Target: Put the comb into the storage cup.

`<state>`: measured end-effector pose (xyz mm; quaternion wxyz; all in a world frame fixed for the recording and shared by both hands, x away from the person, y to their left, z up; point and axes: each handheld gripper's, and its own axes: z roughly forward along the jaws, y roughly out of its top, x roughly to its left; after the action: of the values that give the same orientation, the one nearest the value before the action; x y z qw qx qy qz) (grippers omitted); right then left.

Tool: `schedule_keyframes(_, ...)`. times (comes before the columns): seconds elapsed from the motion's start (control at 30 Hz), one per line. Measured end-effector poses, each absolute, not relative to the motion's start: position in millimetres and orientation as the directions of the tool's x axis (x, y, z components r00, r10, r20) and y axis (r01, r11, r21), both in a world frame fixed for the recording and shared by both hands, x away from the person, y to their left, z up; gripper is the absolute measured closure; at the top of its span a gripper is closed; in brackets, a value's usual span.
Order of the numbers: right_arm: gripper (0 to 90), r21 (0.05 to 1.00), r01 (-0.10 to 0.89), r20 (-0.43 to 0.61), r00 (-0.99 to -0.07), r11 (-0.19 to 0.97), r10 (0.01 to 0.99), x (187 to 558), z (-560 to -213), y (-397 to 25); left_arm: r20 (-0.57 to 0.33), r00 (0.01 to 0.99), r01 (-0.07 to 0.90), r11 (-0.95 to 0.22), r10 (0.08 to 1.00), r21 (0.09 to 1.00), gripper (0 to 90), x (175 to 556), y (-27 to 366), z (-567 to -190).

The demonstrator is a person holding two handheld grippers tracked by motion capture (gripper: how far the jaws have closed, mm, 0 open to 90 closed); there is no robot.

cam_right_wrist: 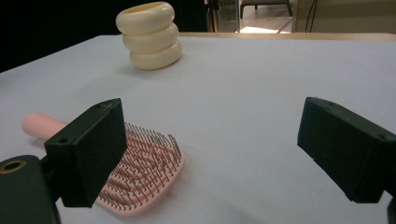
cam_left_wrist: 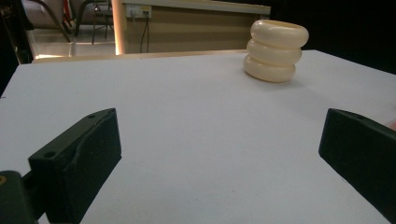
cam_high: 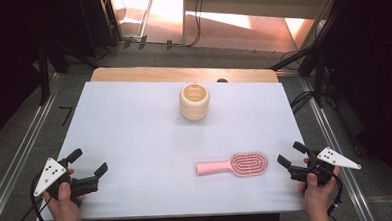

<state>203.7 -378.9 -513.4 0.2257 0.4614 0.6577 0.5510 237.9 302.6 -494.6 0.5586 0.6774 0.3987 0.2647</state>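
Observation:
A pink hairbrush lies bristles up on the white table, handle pointing left, near the front right. In the right gripper view the hairbrush lies just past the left jaw. A cream ribbed cup made of three stacked rings stands upright toward the back centre; the cup is also far ahead in the left gripper view, and the cup stands beyond the brush. My left gripper rests open at the front left corner, nothing between its jaws. My right gripper is open just right of the brush head.
A wooden strip runs along the table's far edge. Metal rails flank the table on the floor, with cables at the right. Bare table surface lies between the two grippers and around the cup.

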Motion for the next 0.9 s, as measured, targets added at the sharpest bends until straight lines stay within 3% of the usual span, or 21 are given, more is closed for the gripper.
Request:
schedule_keyframes(0.1,6.8,0.933,0.36,0.202,-0.465,-0.024,0.862,202.0,-512.2,-378.6,-0.09,0.544,0.245,-0.055,0.834,0.968,0.0,238.4,302.7,-494.8)
schedule_keyframes(0.13,14.7,0.931,0.364,0.199,-0.469,-0.016,0.86,199.7,-510.4,-377.9,-0.091,0.546,0.247,-0.056,0.832,0.967,0.0,238.0,303.6,-494.7)
schedule_keyframes(0.17,14.7,0.931,0.364,0.199,-0.469,-0.016,0.86,199.7,-510.4,-377.9,-0.091,0.546,0.247,-0.056,0.832,0.967,0.0,238.0,303.6,-494.7)
schedule_keyframes(0.23,30.6,0.926,0.377,0.179,-0.485,0.02,0.856,197.3,-507.5,-374.8,-0.096,0.544,0.252,-0.053,0.834,0.966,0.0,238.7,303.6,-494.8)
schedule_keyframes(0.3,34.6,0.921,0.386,0.164,-0.495,0.046,0.853,197.1,-506.8,-373.2,-0.097,0.544,0.255,-0.054,0.834,0.965,0.0,239.3,303.2,-494.8)
schedule_keyframes(0.33,53.4,0.906,0.41,0.123,-0.497,0.108,0.859,194.4,-503.8,-368.7,-0.094,0.545,0.257,-0.059,0.833,0.965,0.0,240.5,302.2,-495.1)
schedule_keyframes(0.43,70.3,0.897,0.409,0.066,-0.497,0.166,0.865,188.1,-498.0,-364.1,-0.093,0.545,0.26,-0.063,0.833,0.964,0.0,241.0,301.4,-495.1)
schedule_keyframes(0.5,74.2,0.893,0.41,0.057,-0.51,0.184,0.858,187.0,-496.1,-362.9,-0.09,0.546,0.261,-0.067,0.833,0.963,0.0,241.3,301.7,-495.2)
schedule_keyframes(0.57,86.8,0.881,0.417,0.068,-0.577,0.223,0.814,187.0,-493.0,-359.0,-0.095,0.544,0.261,-0.061,0.834,0.963,0.0,240.9,302.1,-495.4)
schedule_keyframes(0.9,87.9,0.804,0.485,0.091,-0.674,0.345,0.733,192.2,-490.6,-338.6,-0.082,0.546,0.258,-0.075,0.834,0.963,0.0,239.9,301.1,-495.5)
